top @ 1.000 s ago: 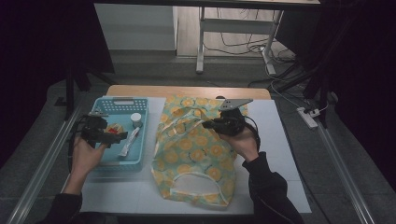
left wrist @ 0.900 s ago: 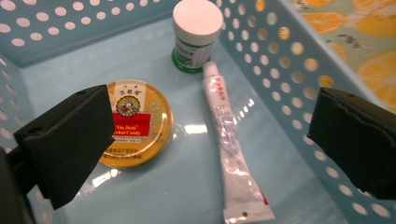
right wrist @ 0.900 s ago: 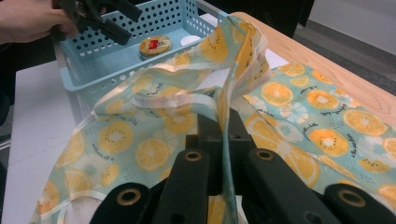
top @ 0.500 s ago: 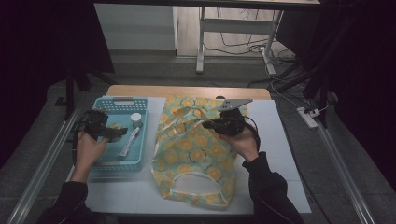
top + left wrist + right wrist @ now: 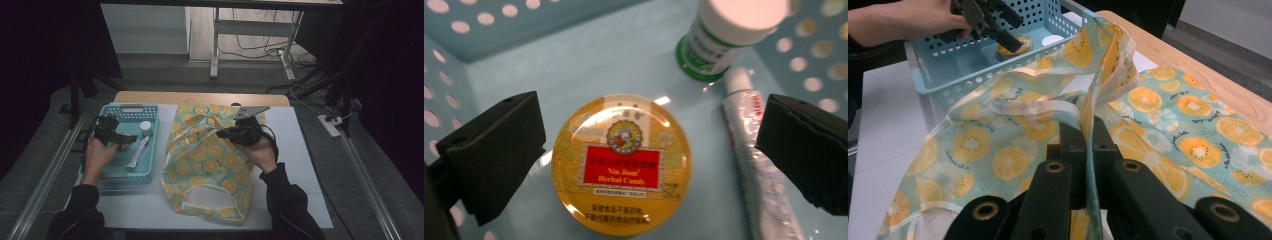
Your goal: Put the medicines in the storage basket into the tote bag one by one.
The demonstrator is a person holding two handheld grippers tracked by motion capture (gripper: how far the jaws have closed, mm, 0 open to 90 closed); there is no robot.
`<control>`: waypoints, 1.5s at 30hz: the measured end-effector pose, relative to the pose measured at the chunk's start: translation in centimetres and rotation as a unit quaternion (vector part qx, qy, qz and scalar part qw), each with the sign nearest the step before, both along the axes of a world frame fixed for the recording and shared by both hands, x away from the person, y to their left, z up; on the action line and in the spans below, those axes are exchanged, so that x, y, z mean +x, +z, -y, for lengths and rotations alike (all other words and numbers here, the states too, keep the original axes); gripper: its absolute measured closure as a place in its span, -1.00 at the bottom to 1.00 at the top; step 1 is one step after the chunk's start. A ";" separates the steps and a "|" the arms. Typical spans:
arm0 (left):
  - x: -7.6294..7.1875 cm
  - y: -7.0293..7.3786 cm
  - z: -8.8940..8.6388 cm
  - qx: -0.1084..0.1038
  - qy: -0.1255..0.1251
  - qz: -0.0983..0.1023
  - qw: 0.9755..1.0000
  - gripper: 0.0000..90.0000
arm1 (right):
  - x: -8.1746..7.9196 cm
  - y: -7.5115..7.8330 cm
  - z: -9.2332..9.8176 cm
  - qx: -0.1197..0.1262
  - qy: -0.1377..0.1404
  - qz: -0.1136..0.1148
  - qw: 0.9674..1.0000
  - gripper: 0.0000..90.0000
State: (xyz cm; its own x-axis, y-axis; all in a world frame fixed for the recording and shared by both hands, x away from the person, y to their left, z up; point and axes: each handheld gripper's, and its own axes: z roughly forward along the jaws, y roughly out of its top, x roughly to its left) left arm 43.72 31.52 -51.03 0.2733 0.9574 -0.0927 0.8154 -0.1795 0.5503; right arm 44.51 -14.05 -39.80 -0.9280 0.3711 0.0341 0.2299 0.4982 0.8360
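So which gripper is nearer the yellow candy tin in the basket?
Left. The left gripper hangs open right over the yellow candy tin in the blue basket, one jaw on each side. The right gripper is off beside the basket, shut on the fruit-print bag.

A lab: metal frame rails (image 5: 42, 185), floor cables (image 5: 260, 47) (dark curtained surroundings).

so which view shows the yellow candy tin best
The left gripper view: the yellow candy tin lies lid-up between open jaws, label readable. The right gripper view shows it small, far off in the blue basket; the high view barely shows it.
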 end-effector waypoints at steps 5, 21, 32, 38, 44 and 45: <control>0.6 -0.5 0.4 0.038 0.001 -0.018 0.999 -1.00 | 0.0 0.0 0.0 0.001 0.001 0.001 1.000 0.99; 1.2 -1.0 0.8 0.067 0.013 -0.074 0.995 -0.86 | -0.2 0.1 -0.1 0.001 0.006 0.004 1.000 0.99; 1.2 -0.8 0.6 0.069 0.030 -0.091 0.993 -0.55 | -0.2 0.1 -0.1 0.003 0.005 0.004 1.000 0.99; 1.1 -0.5 0.3 0.053 0.031 -0.094 0.994 -0.54 | -0.1 0.0 -0.1 0.004 0.003 0.004 1.000 0.99; 0.7 0.2 0.1 0.018 0.030 -0.071 0.997 -0.54 | 0.0 0.0 0.0 0.005 0.002 0.005 1.000 0.99; 0.6 0.4 0.0 0.012 0.026 -0.068 0.997 -0.54 | 0.0 0.0 0.0 0.005 0.002 0.005 1.000 0.99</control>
